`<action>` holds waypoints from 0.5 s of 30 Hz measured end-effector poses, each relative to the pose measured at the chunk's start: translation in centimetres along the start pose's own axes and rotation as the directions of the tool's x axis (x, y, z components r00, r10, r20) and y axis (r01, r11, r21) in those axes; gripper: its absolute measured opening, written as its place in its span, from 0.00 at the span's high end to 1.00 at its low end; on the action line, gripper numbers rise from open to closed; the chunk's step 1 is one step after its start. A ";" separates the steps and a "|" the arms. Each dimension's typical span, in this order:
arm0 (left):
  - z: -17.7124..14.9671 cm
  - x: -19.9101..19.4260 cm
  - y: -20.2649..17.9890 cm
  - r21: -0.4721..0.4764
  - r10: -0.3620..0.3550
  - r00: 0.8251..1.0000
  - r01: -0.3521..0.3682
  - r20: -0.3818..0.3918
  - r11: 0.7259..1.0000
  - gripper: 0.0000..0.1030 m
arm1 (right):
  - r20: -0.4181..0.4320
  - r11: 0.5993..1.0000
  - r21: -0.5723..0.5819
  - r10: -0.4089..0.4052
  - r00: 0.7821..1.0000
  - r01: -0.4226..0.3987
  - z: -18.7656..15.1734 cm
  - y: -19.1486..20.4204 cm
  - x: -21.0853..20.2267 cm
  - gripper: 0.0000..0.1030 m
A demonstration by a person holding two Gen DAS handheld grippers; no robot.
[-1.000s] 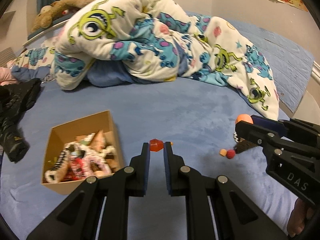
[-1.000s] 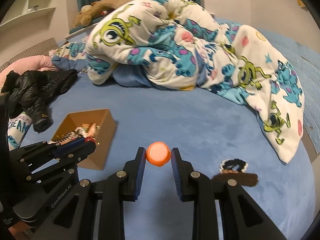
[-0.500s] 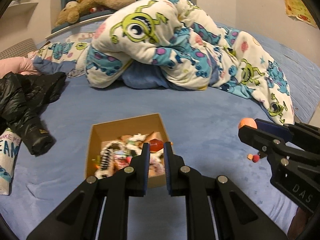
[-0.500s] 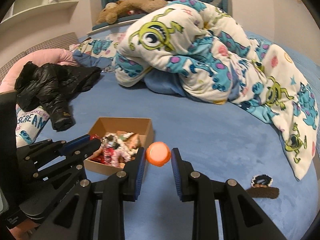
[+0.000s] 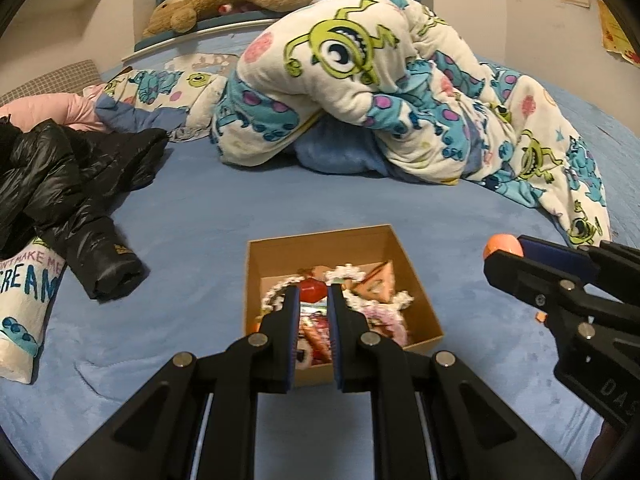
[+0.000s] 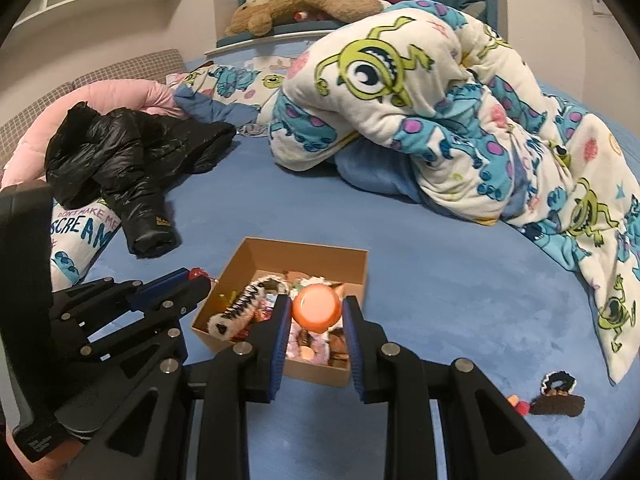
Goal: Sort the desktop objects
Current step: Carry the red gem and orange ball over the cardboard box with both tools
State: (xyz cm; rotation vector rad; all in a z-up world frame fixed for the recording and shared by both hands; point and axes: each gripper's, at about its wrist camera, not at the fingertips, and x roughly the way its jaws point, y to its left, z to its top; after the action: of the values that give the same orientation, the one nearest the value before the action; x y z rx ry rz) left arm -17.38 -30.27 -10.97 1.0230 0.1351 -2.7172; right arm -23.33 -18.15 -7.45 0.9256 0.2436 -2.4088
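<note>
The small red faceted bead (image 5: 313, 291) looks hard, light and slick, so a pinch across its flat facets near the tips suits it best; that is how the left claw (image 5: 313, 293) has it, clenched nearly to its narrowest on the bead, above the open cardboard box (image 5: 320, 240). The orange ball (image 6: 317, 309) seems just as light but rounder and smoother, likely to squirt out of an off-centre squeeze; the right claw (image 6: 316, 306) grips it across its widest part, jaws partly apart and pressing on both sides, also over the box in its own view. The box sits on the blue bed (image 5: 224, 216) and already holds a heap of fuzzy hair clips and small trinkets (image 6: 244, 312). A dark hair clip (image 6: 558, 394) and a few tiny beads lie loose on the bed to the right, well apart from the box. Beyond are a black jacket (image 5: 72, 184) and a cartoon-print blanket (image 5: 360, 92).
</note>
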 end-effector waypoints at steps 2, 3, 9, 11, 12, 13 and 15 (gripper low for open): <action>0.0 0.4 0.6 -0.002 0.007 1.000 -0.007 -0.002 1.000 0.86 | -0.004 1.000 -0.006 0.003 1.000 -0.003 0.1 0.5 0.4 0.74; -0.1 0.7 1.0 -0.003 0.011 1.000 -0.011 -0.006 1.000 0.86 | -0.007 1.000 -0.008 0.005 1.000 -0.005 0.1 0.8 0.6 0.74; -0.4 2.4 2.3 0.000 0.028 0.999 -0.028 -0.024 1.000 0.86 | -0.021 1.000 -0.015 0.003 1.000 -0.003 0.1 1.4 1.9 0.74; -0.6 3.1 2.6 -0.002 0.028 0.999 -0.028 -0.033 1.000 0.87 | -0.026 1.000 -0.015 0.002 1.000 -0.003 0.0 1.6 2.4 0.74; -0.7 3.5 2.7 0.000 0.030 0.999 -0.030 -0.037 1.000 0.87 | -0.032 1.000 -0.015 0.003 0.999 -0.004 -0.2 1.6 2.8 0.74; -0.8 3.7 2.8 0.001 0.030 0.999 -0.030 -0.040 1.000 0.87 | -0.037 1.000 -0.015 0.004 0.999 -0.004 -0.2 1.7 3.1 0.74; -1.2 4.4 2.9 0.003 0.032 0.998 -0.032 -0.049 0.999 0.86 | -0.047 1.000 -0.016 0.004 0.999 -0.005 -0.4 1.8 3.9 0.74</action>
State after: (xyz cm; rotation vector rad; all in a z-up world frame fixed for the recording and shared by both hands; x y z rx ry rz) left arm -19.09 -33.72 -14.75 1.0833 0.1232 -2.6658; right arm -24.46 -21.14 -10.30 0.9755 0.2771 -2.3795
